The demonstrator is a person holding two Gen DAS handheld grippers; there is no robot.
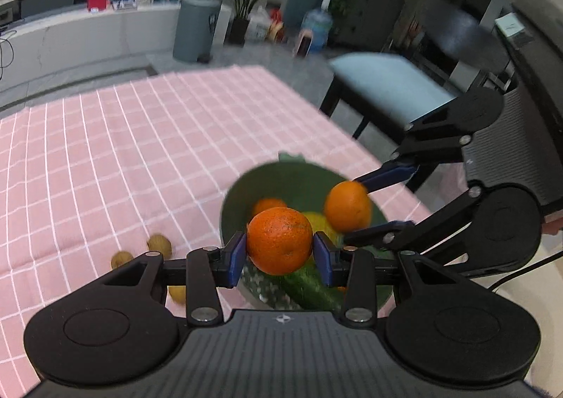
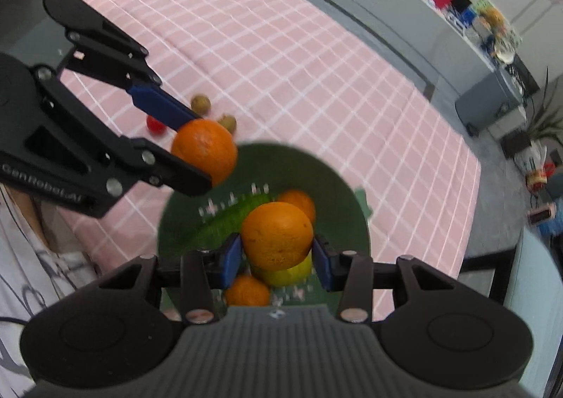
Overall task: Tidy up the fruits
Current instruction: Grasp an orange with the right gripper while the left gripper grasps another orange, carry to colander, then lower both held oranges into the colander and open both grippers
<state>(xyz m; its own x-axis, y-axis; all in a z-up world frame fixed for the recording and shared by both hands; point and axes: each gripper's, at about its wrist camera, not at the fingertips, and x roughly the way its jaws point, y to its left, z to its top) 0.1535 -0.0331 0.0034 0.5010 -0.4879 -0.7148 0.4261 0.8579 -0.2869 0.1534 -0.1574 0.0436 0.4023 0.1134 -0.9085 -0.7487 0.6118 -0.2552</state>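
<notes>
— Oranges in both tools, right? What do we hold on the left?

— Our left tool (image 1: pixel 279 246) pinches an orange (image 1: pixel 279 240) between its blue pads, above the near part of the green bowl (image 1: pixel 246 187). In the right wrist view the same tool (image 2: pixel 197 151) comes in from the left, its orange (image 2: pixel 204 149) over the bowl's (image 2: pixel 337 187) rim.

— And the right?

— Our right tool (image 2: pixel 277 253) pinches another orange (image 2: pixel 277 235), right over the bowl. From the left wrist view we see that tool (image 1: pixel 366 208) reaching in from the right with its orange (image 1: pixel 347 206).

— What lies inside the bowl?

— We see two more oranges (image 2: pixel 298 202) (image 2: pixel 247 290), a yellow fruit (image 2: pixel 288 273) and a long green vegetable (image 1: pixel 309 287).

— Anything outside it?

— Two small brown fruits (image 2: pixel 201 103) (image 2: pixel 228 122) and a small red one (image 2: pixel 155 125) lie on the pink checked cloth (image 1: pixel 140 151) covering the counter, near the bowl. One small yellow fruit (image 1: pixel 177 293) lies beside our left tool.
</notes>
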